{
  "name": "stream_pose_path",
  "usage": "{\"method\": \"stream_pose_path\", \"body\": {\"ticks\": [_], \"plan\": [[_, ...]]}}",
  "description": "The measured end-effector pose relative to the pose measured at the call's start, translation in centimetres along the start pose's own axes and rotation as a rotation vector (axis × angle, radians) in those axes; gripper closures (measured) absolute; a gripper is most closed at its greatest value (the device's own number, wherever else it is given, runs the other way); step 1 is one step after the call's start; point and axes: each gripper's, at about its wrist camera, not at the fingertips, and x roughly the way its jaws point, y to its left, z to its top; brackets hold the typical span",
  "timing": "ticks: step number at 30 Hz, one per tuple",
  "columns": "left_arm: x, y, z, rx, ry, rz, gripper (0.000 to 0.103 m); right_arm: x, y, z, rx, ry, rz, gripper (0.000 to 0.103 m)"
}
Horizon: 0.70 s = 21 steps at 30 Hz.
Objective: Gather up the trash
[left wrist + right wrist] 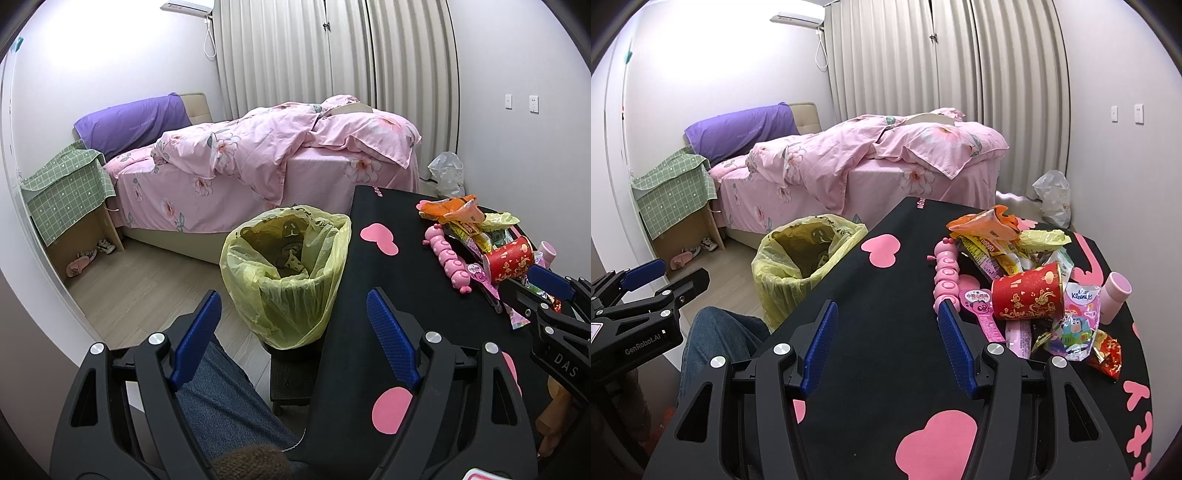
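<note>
A heap of wrappers (pixel 1015 251) lies on the black table (pixel 886 295) with pink hearts, topped by a red paper cup (pixel 1028 293) on its side. The same cup (pixel 509 260) and wrappers (pixel 465 221) show at the right of the left wrist view. A bin lined with a yellow bag (pixel 286 273) stands on the floor left of the table; the bin (pixel 801 258) also shows in the right wrist view. My left gripper (pixel 291 325) hangs open over the bin's near edge. My right gripper (pixel 886 336) is open above the table, left of the heap, holding nothing.
A pink caterpillar toy (pixel 945 273) and a pink cylinder (pixel 1115 297) sit by the heap. A person's jeans-clad leg (pixel 221 406) is below the left gripper. Beyond are a pink bed (pixel 266 166), a green-covered nightstand (pixel 66 188) and a plastic bag (pixel 448 173) on the floor.
</note>
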Motion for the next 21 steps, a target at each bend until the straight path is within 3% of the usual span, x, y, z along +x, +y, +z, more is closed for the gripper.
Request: {"method": "stream_pose_path", "body": {"ticks": [21], "plan": [[-0.03, 0.02, 0.11, 0.0, -0.001, 0.0, 0.026, -0.03, -0.09, 0.0, 0.002, 0.0, 0.003, 0.049]]}}
